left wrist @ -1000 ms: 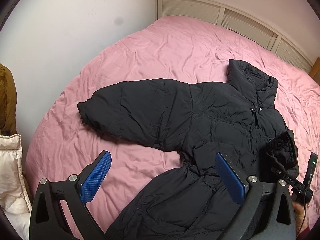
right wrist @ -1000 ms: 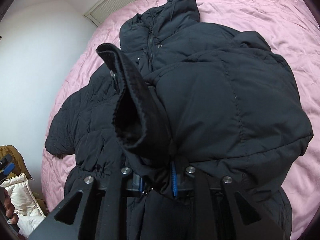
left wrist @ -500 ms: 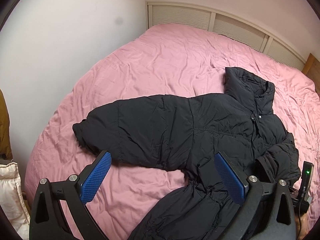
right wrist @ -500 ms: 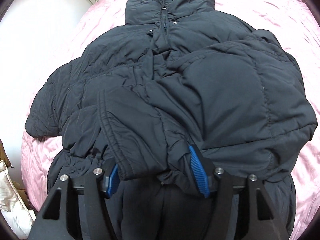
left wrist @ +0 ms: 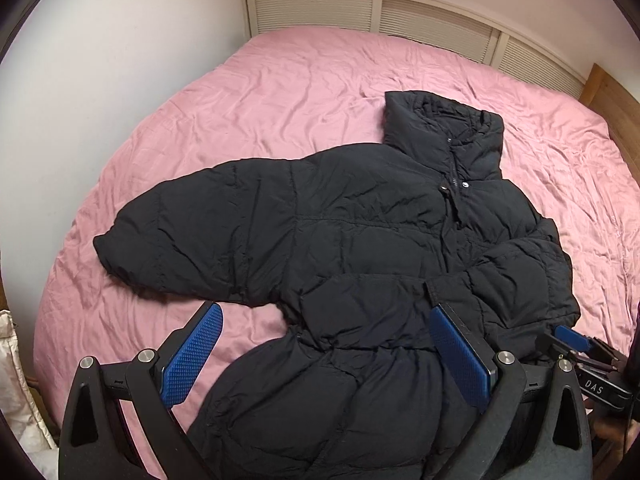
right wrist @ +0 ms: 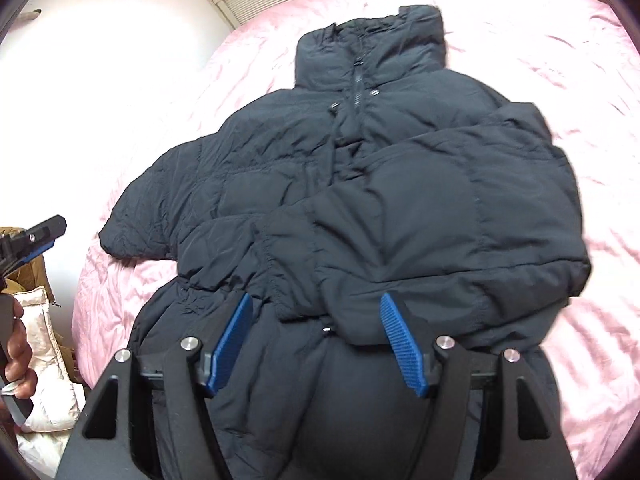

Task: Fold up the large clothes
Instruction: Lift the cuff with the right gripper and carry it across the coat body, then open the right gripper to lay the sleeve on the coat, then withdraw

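Observation:
A black puffer jacket (left wrist: 360, 248) lies front up on the pink bed, collar toward the headboard. Its left sleeve (left wrist: 180, 248) sticks out sideways. Its right sleeve (right wrist: 440, 232) lies folded across the chest, cuff (right wrist: 296, 280) near the waist. My left gripper (left wrist: 324, 344) is open and empty, above the jacket's waist and lower body. My right gripper (right wrist: 316, 320) is open, its blue pads (right wrist: 396, 336) on either side of the folded sleeve's cuff, not gripping it. The right gripper also shows at the right edge of the left wrist view (left wrist: 576, 340).
The pink bed sheet (left wrist: 280, 92) spreads around the jacket, with a louvred headboard (left wrist: 400, 12) and white wall behind. A white quilted garment (right wrist: 44, 360) and a brown one (right wrist: 24, 272) lie off the bed's left side. My left hand and gripper (right wrist: 28, 240) show at the left.
My right gripper has opened and let go of the right sleeve, which now lies folded over the jacket's chest. Both grippers have drawn back a little from the jacket.

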`<action>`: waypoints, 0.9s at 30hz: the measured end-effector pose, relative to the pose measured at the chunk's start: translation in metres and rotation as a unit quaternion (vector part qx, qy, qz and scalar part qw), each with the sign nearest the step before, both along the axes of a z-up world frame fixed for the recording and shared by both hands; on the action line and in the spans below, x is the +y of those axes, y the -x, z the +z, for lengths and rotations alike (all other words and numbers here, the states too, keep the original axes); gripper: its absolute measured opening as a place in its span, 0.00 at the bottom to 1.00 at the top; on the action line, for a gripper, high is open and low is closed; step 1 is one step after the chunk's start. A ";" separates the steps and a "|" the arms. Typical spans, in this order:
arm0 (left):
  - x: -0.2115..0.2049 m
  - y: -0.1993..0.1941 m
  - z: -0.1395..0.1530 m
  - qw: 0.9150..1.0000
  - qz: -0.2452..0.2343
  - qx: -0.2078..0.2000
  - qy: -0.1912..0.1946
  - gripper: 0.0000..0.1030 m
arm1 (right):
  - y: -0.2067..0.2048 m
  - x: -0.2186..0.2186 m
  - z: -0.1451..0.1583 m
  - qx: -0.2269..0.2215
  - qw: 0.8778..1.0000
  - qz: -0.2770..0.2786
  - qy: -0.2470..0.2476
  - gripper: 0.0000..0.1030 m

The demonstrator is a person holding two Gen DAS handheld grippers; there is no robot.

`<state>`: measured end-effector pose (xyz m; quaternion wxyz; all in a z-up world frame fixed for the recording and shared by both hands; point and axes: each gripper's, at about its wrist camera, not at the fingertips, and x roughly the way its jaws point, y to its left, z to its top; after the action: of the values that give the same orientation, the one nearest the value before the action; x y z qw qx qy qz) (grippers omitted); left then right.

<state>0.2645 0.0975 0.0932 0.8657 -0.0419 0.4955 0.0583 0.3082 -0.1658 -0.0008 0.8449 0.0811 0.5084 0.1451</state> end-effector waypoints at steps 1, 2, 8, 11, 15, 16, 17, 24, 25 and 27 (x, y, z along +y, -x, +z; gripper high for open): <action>-0.016 -0.002 -0.006 1.000 -0.008 0.001 0.004 0.99 | -0.001 -0.015 0.005 -0.008 1.000 -0.007 0.016 0.65; -0.032 -0.004 -0.013 1.000 -0.015 0.002 0.006 0.99 | -0.004 -0.030 0.009 -0.014 0.999 -0.013 0.032 0.65; -0.111 -0.025 -0.064 0.999 -0.035 0.020 0.034 0.99 | -0.035 -0.099 0.008 -0.026 0.995 -0.020 0.093 0.65; -0.141 -0.042 -0.089 0.999 -0.038 0.024 0.030 0.99 | -0.053 -0.111 -0.007 -0.022 0.995 -0.002 0.095 0.65; -0.160 -0.060 -0.128 0.999 -0.026 0.041 0.023 0.98 | -0.073 -0.108 -0.042 -0.003 0.995 0.031 0.098 0.65; -0.162 -0.065 -0.139 0.998 -0.024 0.048 0.015 0.98 | -0.075 -0.105 -0.052 0.003 0.995 0.036 0.098 0.65; -0.164 -0.069 -0.151 0.998 -0.022 0.057 0.006 0.98 | -0.078 -0.104 -0.062 0.009 0.994 0.039 0.098 0.65; -0.162 -0.077 -0.204 0.995 -0.013 0.097 -0.028 1.00 | -0.093 -0.097 -0.117 0.034 0.993 0.059 0.100 0.67; -0.163 -0.077 -0.206 0.995 -0.014 0.097 -0.032 1.00 | -0.095 -0.097 -0.122 0.035 0.993 0.059 0.099 0.67; -0.163 -0.079 -0.208 0.994 -0.012 0.099 -0.034 1.00 | -0.099 -0.098 -0.127 0.041 0.993 0.060 0.096 0.68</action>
<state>0.3432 -0.0659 -0.1145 0.8141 -0.0004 0.5767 0.0681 0.4075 -0.2634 -0.1282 0.8168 -0.0256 0.5584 0.1427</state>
